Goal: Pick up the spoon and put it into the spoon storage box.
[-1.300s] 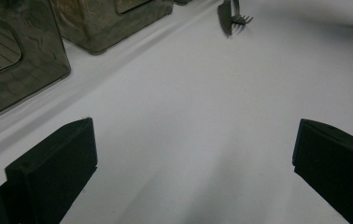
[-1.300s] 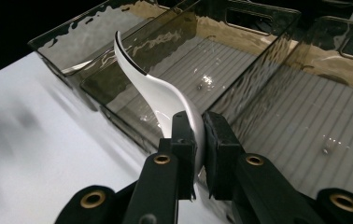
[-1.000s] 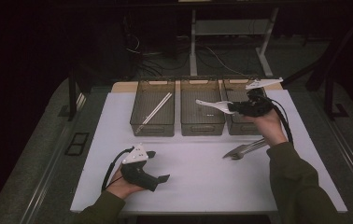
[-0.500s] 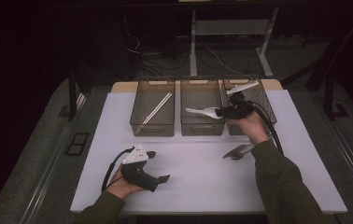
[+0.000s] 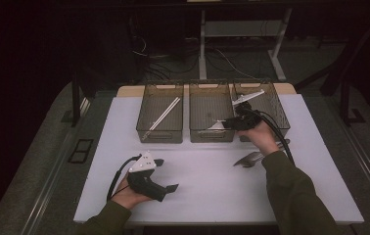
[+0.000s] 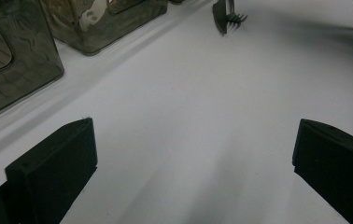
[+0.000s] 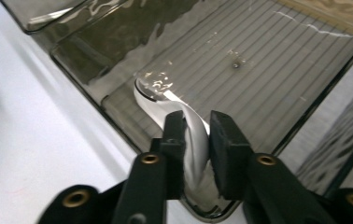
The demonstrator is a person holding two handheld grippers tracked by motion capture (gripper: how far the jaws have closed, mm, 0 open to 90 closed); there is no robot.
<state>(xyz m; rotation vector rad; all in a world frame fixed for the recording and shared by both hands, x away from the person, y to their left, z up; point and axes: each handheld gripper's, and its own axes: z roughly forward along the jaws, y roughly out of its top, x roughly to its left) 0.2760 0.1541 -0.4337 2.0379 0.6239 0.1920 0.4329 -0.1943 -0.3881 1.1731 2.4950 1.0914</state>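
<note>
One white spoon (image 7: 184,122) hangs in the slackening right gripper (image 7: 197,126) inside the middle bin (image 5: 211,134); left gripper (image 5: 166,178) idles released, fork (image 5: 248,159) remaining mid-table.

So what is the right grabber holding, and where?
The right gripper has a white spoon by its handle, bowl in the middle bin; its jaws have just been opening.

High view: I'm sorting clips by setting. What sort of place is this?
Probably a lab or workshop set up for recording, not a home: a white table with three clear bins, metal frame legs behind it, and loose cables on the floor.
</note>
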